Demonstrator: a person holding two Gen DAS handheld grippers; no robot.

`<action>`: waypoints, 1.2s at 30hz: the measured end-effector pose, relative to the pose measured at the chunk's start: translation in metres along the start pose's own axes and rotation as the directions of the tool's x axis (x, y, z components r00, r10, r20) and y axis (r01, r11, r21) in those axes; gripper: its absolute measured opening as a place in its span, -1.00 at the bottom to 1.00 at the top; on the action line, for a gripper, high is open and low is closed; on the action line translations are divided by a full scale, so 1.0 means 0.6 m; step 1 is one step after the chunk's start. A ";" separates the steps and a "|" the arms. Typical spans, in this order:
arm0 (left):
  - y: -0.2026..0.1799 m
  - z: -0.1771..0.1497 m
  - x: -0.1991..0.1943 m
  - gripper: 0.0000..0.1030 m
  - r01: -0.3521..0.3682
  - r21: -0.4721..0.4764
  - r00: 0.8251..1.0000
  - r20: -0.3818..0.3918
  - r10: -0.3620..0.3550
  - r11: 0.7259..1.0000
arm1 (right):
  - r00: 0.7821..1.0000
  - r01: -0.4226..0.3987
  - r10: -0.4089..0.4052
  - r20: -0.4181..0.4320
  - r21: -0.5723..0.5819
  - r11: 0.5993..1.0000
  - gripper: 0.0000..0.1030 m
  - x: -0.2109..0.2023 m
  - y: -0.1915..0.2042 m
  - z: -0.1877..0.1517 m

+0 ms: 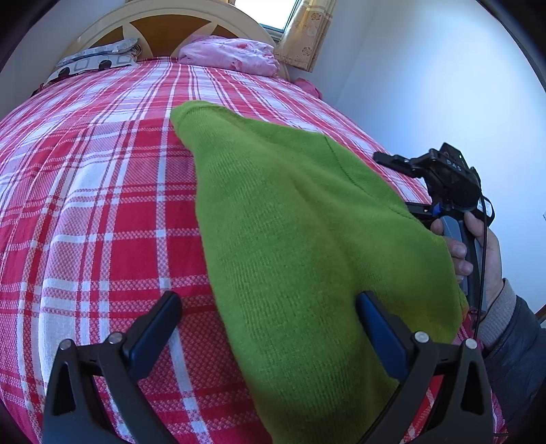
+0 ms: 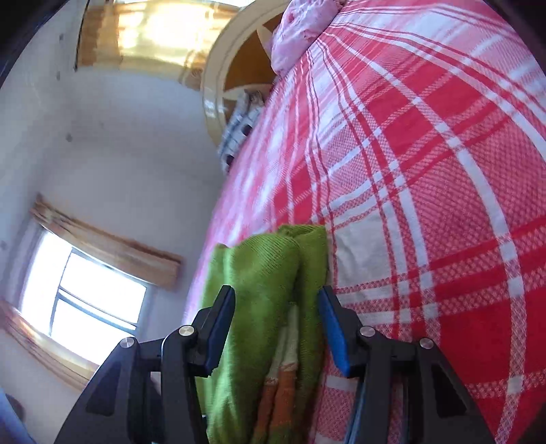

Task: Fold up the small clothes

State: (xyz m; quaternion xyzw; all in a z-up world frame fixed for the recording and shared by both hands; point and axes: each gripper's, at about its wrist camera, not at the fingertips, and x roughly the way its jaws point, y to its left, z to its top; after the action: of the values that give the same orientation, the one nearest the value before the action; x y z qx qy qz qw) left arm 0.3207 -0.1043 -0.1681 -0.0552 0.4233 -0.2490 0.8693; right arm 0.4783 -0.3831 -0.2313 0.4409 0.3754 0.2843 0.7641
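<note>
While looking forward from the left wrist, left to right: one grey-and-white patterned pillow (image 1: 99, 58) and one pink pillow (image 1: 232, 54), both against one curved headboard (image 1: 163, 20). Then one yellow curtain (image 1: 307, 30) beside one window (image 1: 262, 10).

Below those, one red-and-white plaid bedcover (image 1: 95, 205), with one green knitted garment (image 1: 290, 222) laid lengthwise over its right half. At the bottom, the left gripper (image 1: 266, 328), its two fingers splayed wide, released, clamping nothing. Left finger over bare plaid, right finger over the green knit, with the garment's left edge between the two. Cannot tell whether either finger touches the cloth. Farther right, at the garment's right edge, one right hand (image 1: 477, 252) closed round a grey handle (image 1: 454, 235).

From the right wrist, again left to right: a second window (image 2: 88, 300) under one tan valance (image 2: 102, 246). Then the headboard with the same two pillows at the top, then the plaid filling the right side. At bottom centre, the right gripper (image 2: 278, 324), two fingers clenched on one bunched fold of the green garment, with knit packed into the gap and pressed against both blue pads. Orange and cream stripes visible on an inner layer, low between the fingers. Bunched edge raised off the bedcover, with the rest flat on the bed.
</note>
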 end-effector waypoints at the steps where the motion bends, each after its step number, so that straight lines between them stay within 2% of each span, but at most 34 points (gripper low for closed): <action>1: 0.000 0.000 0.000 1.00 0.001 -0.001 1.000 0.000 -0.001 1.000 | 0.999 -0.035 0.035 0.011 0.025 0.999 0.01 -0.005 -0.008 0.001; 3: 0.000 0.000 0.000 1.00 0.001 -0.001 1.000 0.000 -0.001 1.000 | 0.994 -0.104 0.102 0.035 0.074 0.992 0.01 -0.013 -0.024 0.002; 5: 0.000 0.000 0.000 1.00 0.002 -0.002 1.000 0.000 -0.002 1.000 | 0.993 -0.115 0.112 0.041 0.083 0.990 0.01 -0.012 -0.022 0.001; 7: 0.000 0.000 0.000 1.00 0.000 0.004 1.000 0.001 0.000 1.000 | 0.998 -0.055 0.054 0.024 0.035 0.998 0.01 -0.003 -0.008 -0.001; 9: 0.000 0.000 -0.001 1.00 0.000 0.004 1.000 0.001 0.000 1.000 | 0.999 0.053 -0.053 -0.003 -0.056 0.997 0.07 0.015 0.020 -0.008; 11: 0.000 -0.001 0.000 1.00 -0.001 0.005 1.000 0.001 0.001 1.000 | 0.991 0.129 -0.135 -0.023 -0.163 0.978 0.38 0.035 0.053 -0.019; 13: -0.001 0.000 0.000 1.00 -0.003 0.006 1.000 0.001 0.003 1.000 | 0.981 0.171 -0.187 -0.042 -0.252 0.953 0.55 0.056 0.076 -0.030; 16: 0.001 0.000 0.001 1.00 0.003 0.003 1.000 -0.001 -0.003 1.000 | 0.970 0.210 -0.235 -0.054 -0.293 0.933 0.55 0.068 0.085 -0.035; 18: 0.004 0.001 0.002 1.00 0.019 -0.007 1.000 -0.005 -0.020 1.000 | 0.973 0.201 -0.225 -0.053 -0.280 0.939 0.50 0.061 0.080 -0.031; 20: 0.007 0.001 0.002 1.00 0.037 -0.013 0.999 -0.003 -0.037 0.999 | 0.980 0.170 -0.190 -0.050 -0.273 0.947 0.15 0.049 0.071 -0.035; 21: 0.007 0.001 0.002 1.00 0.044 -0.014 0.999 -0.002 -0.044 0.999 | 0.984 0.140 -0.165 -0.068 -0.278 0.950 0.10 0.049 0.071 -0.037; 24: 0.003 0.001 0.005 1.00 0.080 0.001 0.997 -0.013 -0.080 0.997 | 0.977 0.163 -0.196 -0.089 -0.287 0.944 0.00 0.059 0.070 -0.041; 26: 0.000 0.002 0.006 0.94 0.126 0.012 0.992 -0.020 -0.126 0.992 | 0.975 0.171 -0.201 -0.094 -0.263 0.950 -0.22 0.062 0.062 -0.037; 27: -0.002 0.003 0.006 0.80 0.148 0.016 0.989 -0.023 -0.148 0.989 | 0.975 0.172 -0.200 -0.093 -0.253 0.952 -0.25 0.060 0.059 -0.036; 29: -0.003 0.002 0.003 0.66 0.152 0.016 0.988 -0.014 -0.152 0.988 | 0.977 0.170 -0.199 -0.073 -0.287 0.943 -0.39 0.055 0.066 -0.043; 34: -0.005 0.002 -0.014 0.04 0.150 0.017 0.989 0.014 -0.151 0.988 | 0.982 0.173 -0.189 -0.005 -0.380 0.909 -0.44 0.039 0.095 -0.062; 36: -0.006 0.002 -0.022 -0.02 0.149 0.003 0.989 0.006 -0.149 0.989 | 0.983 0.170 -0.181 0.006 -0.383 0.908 -0.44 0.035 0.100 -0.066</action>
State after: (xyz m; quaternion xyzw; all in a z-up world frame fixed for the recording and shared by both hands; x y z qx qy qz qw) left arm 0.3135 -0.1012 -0.1572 -0.0863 0.4150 -0.3137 0.8496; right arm 0.4513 -0.3219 -0.1975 0.2441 0.3623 0.2887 0.8520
